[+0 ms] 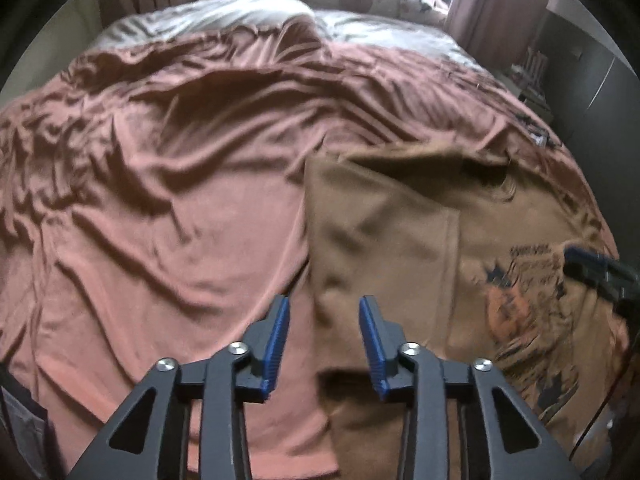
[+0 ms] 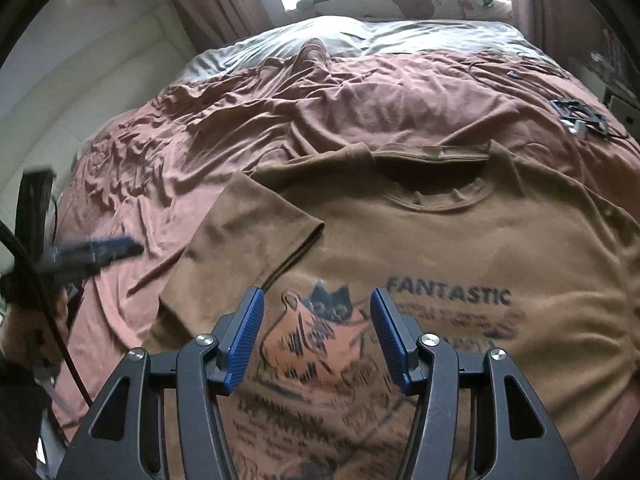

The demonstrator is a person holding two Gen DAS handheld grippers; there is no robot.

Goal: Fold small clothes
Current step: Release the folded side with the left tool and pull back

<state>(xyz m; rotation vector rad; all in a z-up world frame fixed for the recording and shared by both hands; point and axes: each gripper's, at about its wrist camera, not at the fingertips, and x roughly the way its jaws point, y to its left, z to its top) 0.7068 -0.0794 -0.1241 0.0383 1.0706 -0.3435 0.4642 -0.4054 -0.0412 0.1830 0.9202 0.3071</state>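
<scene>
Your left gripper [image 1: 324, 344] and right gripper [image 2: 316, 336] both hang released above the brown printed cotton T-shirt [image 2: 440, 240].

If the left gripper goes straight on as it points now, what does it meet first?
Probably the folded left edge of the brown T-shirt: the left gripper stands open just above it, nothing between. Depth is unclear.

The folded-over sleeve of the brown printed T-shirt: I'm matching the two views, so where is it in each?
Left wrist: folded-over sleeve, right of centre, above the open left gripper.
Right wrist: sleeve, left of centre.
Shared landmark: the shirt's orange animal print.
</scene>
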